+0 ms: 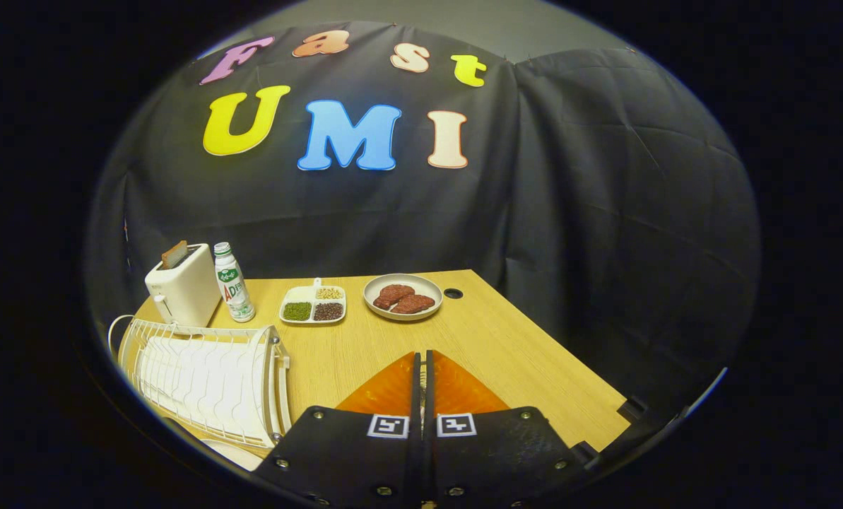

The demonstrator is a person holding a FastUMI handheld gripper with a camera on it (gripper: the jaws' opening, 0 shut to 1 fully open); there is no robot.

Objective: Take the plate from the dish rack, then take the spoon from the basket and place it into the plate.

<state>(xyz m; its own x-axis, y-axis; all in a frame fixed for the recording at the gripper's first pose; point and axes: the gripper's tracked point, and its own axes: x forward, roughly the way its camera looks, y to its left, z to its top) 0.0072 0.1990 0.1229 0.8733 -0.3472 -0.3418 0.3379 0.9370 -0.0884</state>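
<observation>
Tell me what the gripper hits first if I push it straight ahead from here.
Likely bare table first, then the round plate of meat patties beyond the fingers, slightly off-line; depth is unclear. The gripper is shut with nothing between its fingers.

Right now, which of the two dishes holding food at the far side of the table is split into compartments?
The white rectangular tray beside the bottle: it holds green, dark and pale beans separately. The round plate holds brown meat pieces. The gripper is shut, holding nothing.
</observation>
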